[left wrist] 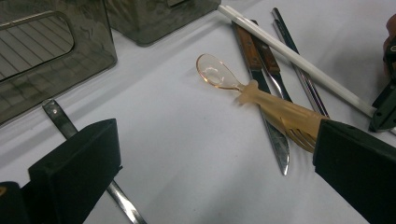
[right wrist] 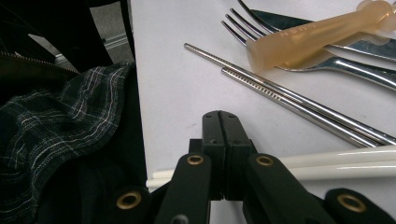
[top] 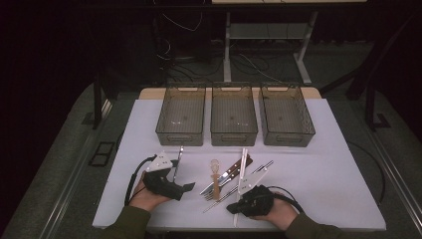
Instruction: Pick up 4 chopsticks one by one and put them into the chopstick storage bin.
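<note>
Right gripper view puts my right gripper (right wrist: 225,122) first: its two black jaws are pressed flat together with nothing between them, poised above the pair of white plastic chopsticks (right wrist: 336,165) lying across the white table (right wrist: 177,88). My left gripper (left wrist: 210,158) stands wide open and empty, its jaws straddling bare table.

I take that translucent amber plastic spoon (left wrist: 261,95) as my landmark. It rests on top of a steel fork (right wrist: 327,60) and a wood-handled steel knife (left wrist: 266,93); the two steel chopsticks (right wrist: 289,100) lie just beside its handle end, and the white pair runs along its far side. A flat steel utensil (left wrist: 63,121) passes under my left jaw, well apart from the spoon. Three smoky translucent bins (top: 234,119) sit beyond the spoon, empty as far as I can see.

My worry is the pile. Pinching the spoon could drag the fork or knife along, since they touch. A shut right gripper coming down would only nudge the round white chopsticks, and they may roll toward the table edge near my sleeve (right wrist: 60,130).
</note>
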The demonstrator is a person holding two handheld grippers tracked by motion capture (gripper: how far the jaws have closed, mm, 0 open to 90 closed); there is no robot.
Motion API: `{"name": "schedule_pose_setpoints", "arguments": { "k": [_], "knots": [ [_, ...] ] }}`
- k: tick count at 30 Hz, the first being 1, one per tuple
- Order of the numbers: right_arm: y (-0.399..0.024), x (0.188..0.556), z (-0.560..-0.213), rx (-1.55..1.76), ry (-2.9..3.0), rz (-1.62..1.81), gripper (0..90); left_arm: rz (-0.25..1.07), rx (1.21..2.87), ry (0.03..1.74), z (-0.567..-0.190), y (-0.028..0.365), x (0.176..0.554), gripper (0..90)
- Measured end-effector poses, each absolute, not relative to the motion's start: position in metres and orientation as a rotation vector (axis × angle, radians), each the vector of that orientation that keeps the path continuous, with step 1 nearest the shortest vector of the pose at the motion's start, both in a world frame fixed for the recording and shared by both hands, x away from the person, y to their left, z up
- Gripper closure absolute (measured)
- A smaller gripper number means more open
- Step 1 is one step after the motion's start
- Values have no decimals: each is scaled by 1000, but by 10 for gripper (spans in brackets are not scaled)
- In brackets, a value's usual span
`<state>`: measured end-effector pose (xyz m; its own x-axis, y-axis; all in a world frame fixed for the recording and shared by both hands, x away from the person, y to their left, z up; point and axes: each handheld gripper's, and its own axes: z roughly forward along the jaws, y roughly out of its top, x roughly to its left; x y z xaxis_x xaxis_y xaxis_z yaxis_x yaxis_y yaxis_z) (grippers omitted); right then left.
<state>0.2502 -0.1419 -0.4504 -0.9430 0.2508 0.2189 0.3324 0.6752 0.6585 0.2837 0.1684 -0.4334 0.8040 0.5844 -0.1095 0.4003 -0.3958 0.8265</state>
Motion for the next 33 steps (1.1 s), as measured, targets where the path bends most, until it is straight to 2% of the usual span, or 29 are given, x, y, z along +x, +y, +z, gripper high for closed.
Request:
{"name": "schedule_pose_setpoints", "arguments": {
  "k": [22,31,33],
  "knots": [
    [-148,250,-449,-475,-2791,-1101,899,244,2043,728,-433,168,284,0],
    [-154,253,-440,-577,-2712,-1202,817,247,2040,730,-433,168,284,0],
    [-160,260,-435,-632,-2702,-1237,759,249,2038,730,-433,168,284,0]
  ]
}}
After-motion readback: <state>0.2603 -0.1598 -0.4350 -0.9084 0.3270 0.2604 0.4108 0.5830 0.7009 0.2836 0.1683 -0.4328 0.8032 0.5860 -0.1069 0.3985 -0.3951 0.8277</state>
